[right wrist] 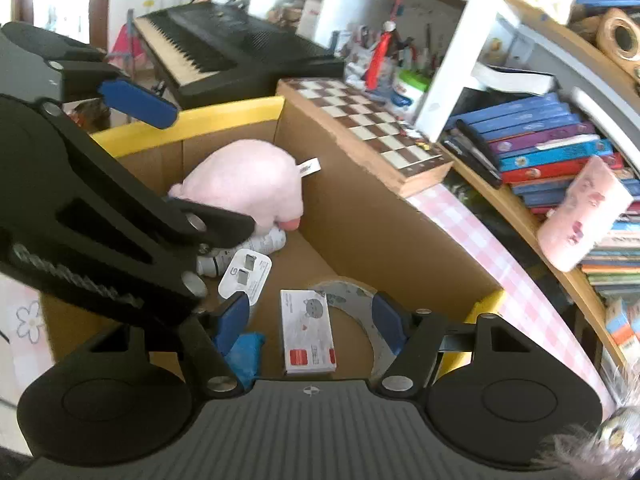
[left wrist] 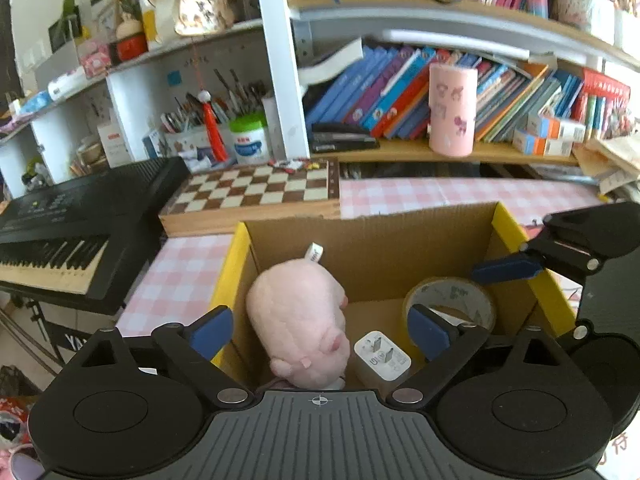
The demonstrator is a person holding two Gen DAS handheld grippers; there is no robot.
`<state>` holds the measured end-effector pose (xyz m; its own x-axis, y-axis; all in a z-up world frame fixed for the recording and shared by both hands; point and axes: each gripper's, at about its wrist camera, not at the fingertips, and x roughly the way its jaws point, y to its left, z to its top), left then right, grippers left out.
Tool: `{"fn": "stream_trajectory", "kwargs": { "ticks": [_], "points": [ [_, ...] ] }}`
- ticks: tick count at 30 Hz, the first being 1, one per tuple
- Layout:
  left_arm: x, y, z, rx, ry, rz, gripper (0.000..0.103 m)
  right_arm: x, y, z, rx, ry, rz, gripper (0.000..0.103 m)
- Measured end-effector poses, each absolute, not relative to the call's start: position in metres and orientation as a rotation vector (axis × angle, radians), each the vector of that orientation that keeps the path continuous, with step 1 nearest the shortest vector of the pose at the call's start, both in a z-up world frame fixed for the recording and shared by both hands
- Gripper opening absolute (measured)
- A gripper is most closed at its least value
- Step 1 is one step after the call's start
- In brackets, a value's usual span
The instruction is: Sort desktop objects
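Observation:
An open cardboard box (left wrist: 372, 248) with yellow-taped flaps holds a pink plush pig (left wrist: 298, 316), a white charger plug (left wrist: 382, 356) and a roll of tape (left wrist: 450, 300). My left gripper (left wrist: 320, 336) hangs open and empty over the box, its pads either side of the pig. In the right wrist view the box (right wrist: 360, 216) also holds a small white-and-red carton (right wrist: 308, 330), a white tube (right wrist: 256, 246), the plug (right wrist: 246, 274), the tape roll (right wrist: 348, 296) and something blue (right wrist: 246, 352). My right gripper (right wrist: 310, 322) is open above the carton, empty.
A wooden chessboard (left wrist: 256, 192) lies behind the box and a black keyboard (left wrist: 76, 220) to its left. Shelves with books (left wrist: 420, 92), a pink cylinder (left wrist: 452, 112) and pen pots (left wrist: 208, 128) line the back. The desk has a pink checked cloth (left wrist: 176, 280).

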<state>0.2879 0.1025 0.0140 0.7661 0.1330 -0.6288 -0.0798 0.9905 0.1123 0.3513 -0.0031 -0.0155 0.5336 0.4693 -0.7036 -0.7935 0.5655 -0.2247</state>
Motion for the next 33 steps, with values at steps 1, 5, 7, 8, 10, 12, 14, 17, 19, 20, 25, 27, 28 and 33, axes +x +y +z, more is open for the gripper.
{"fn": "stream_trajectory", "kwargs": {
  "ticks": [1,5,7,8,10,12,14,17,19,20,25,27,28,33],
  "points": [
    [0.284,0.103,0.017,0.074,0.676,0.115,0.098,0.349,-0.004,-0.014,-0.563,0.626,0.794,0.066],
    [0.268,0.105,0.028,0.054,0.634,0.097,0.099,0.335,-0.016,-0.002,-0.501,0.601,0.748,0.067],
    [0.259,0.105,0.032,0.053,0.618,0.087,0.099,0.329,-0.021,0.004,-0.475,0.587,0.722,0.067],
    [0.254,0.104,0.035,0.053,0.610,0.082,0.099,0.325,-0.024,0.006,-0.464,0.581,0.709,0.067],
    [0.244,0.104,0.039,0.051,0.592,0.070,0.099,0.318,-0.030,0.012,-0.438,0.567,0.679,0.067],
    [0.234,0.104,0.043,0.045,0.575,0.061,0.099,0.311,-0.037,0.017,-0.413,0.557,0.644,0.067],
    [0.224,0.105,0.047,0.038,0.562,0.052,0.099,0.303,-0.043,0.019,-0.388,0.550,0.612,0.067],
    [0.209,0.106,0.050,0.029,0.541,0.038,0.100,0.291,-0.053,0.024,-0.352,0.543,0.560,0.067],
    [0.198,0.106,0.051,0.027,0.532,0.028,0.100,0.282,-0.057,0.025,-0.335,0.538,0.525,0.068],
    [0.194,0.106,0.051,0.025,0.528,0.024,0.100,0.276,-0.060,0.026,-0.326,0.533,0.504,0.068],
    [0.168,0.105,0.049,0.007,0.518,-0.003,0.100,0.242,-0.073,0.028,-0.269,0.520,0.415,0.068],
    [0.159,0.103,0.046,0.012,0.519,-0.017,0.100,0.226,-0.077,0.028,-0.246,0.515,0.379,0.068],
    [0.154,0.101,0.044,0.020,0.520,-0.024,0.100,0.218,-0.080,0.028,-0.235,0.514,0.362,0.068],
    [0.129,0.088,0.030,0.059,0.543,-0.077,0.100,0.179,-0.089,0.019,-0.180,0.531,0.271,0.069]
  ]
}}
